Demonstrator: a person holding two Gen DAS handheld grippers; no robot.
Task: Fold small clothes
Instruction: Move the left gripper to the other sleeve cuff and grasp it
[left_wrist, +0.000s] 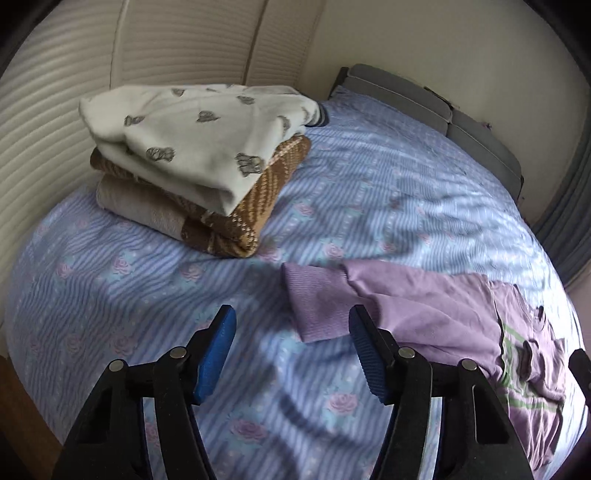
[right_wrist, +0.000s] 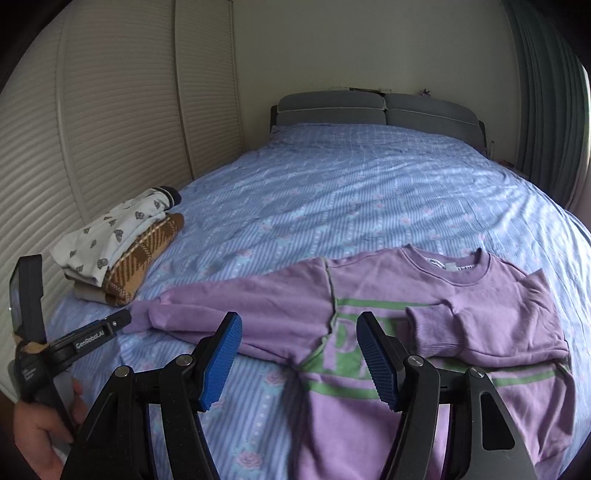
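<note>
- My left gripper (left_wrist: 291, 354): jaws about half open, nothing between the pads, only bedsheet (left_wrist: 147, 280) below.
- My right gripper (right_wrist: 299, 360): jaws about half open too, empty. They hang over the sweatshirt (right_wrist: 436, 406) without touching it.
- Sweatshirt: purple with green print, lying face up on the sheet, hem toward me, collar (right_wrist: 458, 264) far. Body's long axis runs away from my jaws.
- Right sleeve (right_wrist: 443, 325) is already folded in across the chest, its cuff just ahead and right of my right jaws.
- Left sleeve (right_wrist: 229, 314) is not yet folded: it lies straight out to the left, crosswise to the body. In the left view its cuff (left_wrist: 314, 306) sits just ahead of my left jaws, slightly right of centre.
- Judgement: the next move turns on that cuff. Left hand is the nearer one; grab the cuff and carry it right, across the chest. The right gripper could pin the body meanwhile.
- Farther, ahead-left of both grippers: stack (left_wrist: 199, 166) of folded clothes, white printed piece on top, brown knit under it, well apart from the sweatshirt.
- No containers in view; the stack is the only drop spot I can see.
- Farthest: grey headboard (right_wrist: 376, 110).
</note>
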